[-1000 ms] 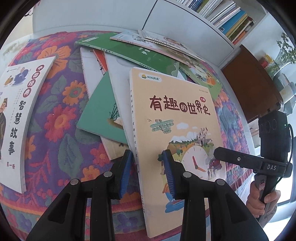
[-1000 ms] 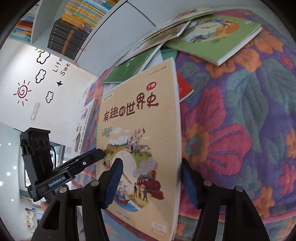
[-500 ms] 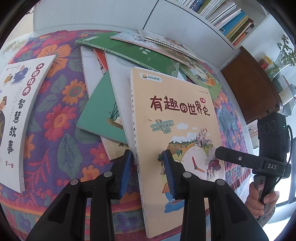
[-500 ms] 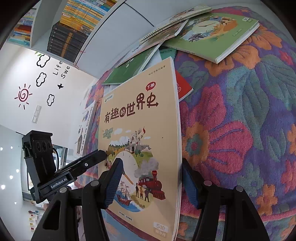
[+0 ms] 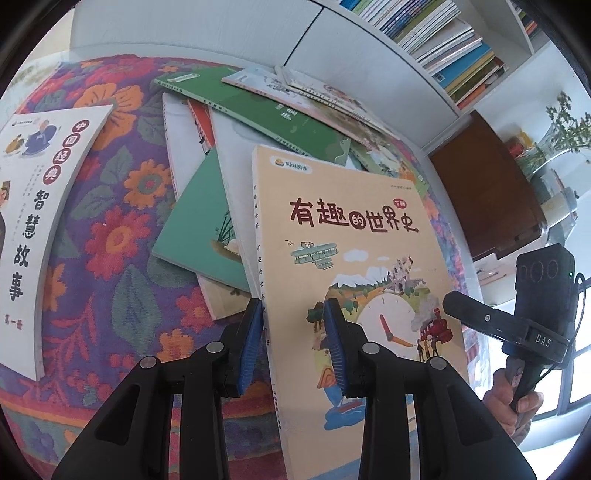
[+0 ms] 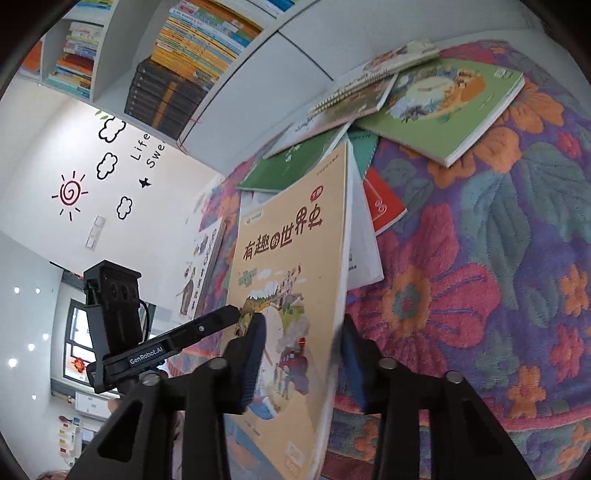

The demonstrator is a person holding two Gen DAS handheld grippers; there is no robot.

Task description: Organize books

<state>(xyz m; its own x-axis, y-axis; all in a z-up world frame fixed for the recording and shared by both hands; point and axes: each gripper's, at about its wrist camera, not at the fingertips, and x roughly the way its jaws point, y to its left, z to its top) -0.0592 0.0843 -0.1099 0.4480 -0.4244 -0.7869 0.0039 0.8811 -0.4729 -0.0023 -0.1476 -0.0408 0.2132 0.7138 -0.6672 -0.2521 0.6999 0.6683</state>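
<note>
- My view cuts the white storybook (image 5: 40, 229) at the left edge.
- The tan book (image 6: 288, 295) hides my right gripper's (image 6: 301, 354) blurred far finger (image 6: 351, 354).

Tan book (image 5: 354, 236) with dark red title lettering and clock illustration, black grippers with blue pads (image 5: 248, 343), purple tablecloth (image 6: 498, 258) patterned with orange and red flowers and teal leaves, green book (image 6: 454, 107), white book (image 5: 40, 206) with black characters.

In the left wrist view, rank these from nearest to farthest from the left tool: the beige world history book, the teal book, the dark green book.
1. Beige world history book: between the left tool's pads.
2. Teal book: just beyond, left.
3. Dark green book: farthest, by the white cabinet.
</note>
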